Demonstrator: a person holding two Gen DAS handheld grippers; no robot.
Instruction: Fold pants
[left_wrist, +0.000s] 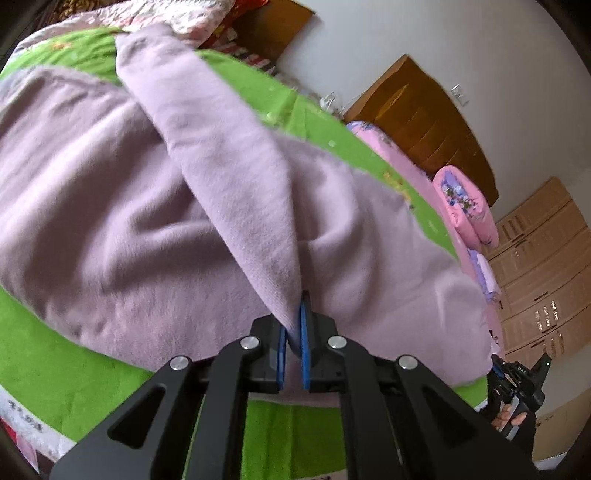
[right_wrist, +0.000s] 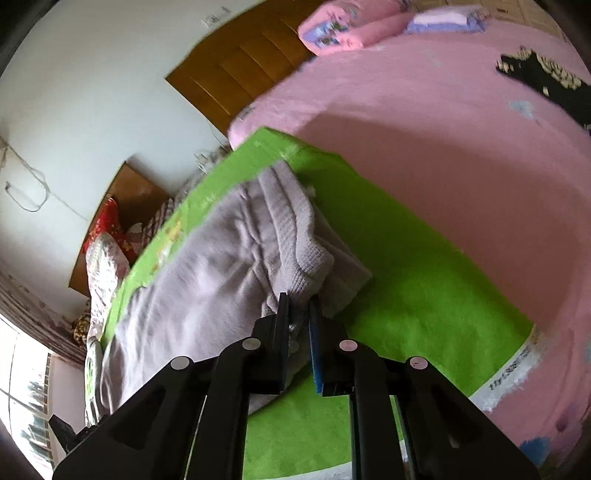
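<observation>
Lilac fleece pants (left_wrist: 110, 229) lie spread on a green mat (left_wrist: 74, 369) on the bed. My left gripper (left_wrist: 295, 317) is shut on a fold of one pant leg (left_wrist: 229, 158), lifted above the rest of the fabric. My right gripper (right_wrist: 299, 314) is shut on the ribbed waistband end of the pants (right_wrist: 295, 236), which bunches up over the green mat (right_wrist: 424, 295). The right gripper also shows at the lower right edge of the left wrist view (left_wrist: 517, 384).
The green mat lies on a pink bedspread (right_wrist: 461, 147). Pink pillows (left_wrist: 465, 210) and a wooden headboard (left_wrist: 424, 122) are at the bed's far end. A dark patterned garment (right_wrist: 546, 81) lies on the pink spread. A quilt (right_wrist: 107, 266) is heaped beside the mat.
</observation>
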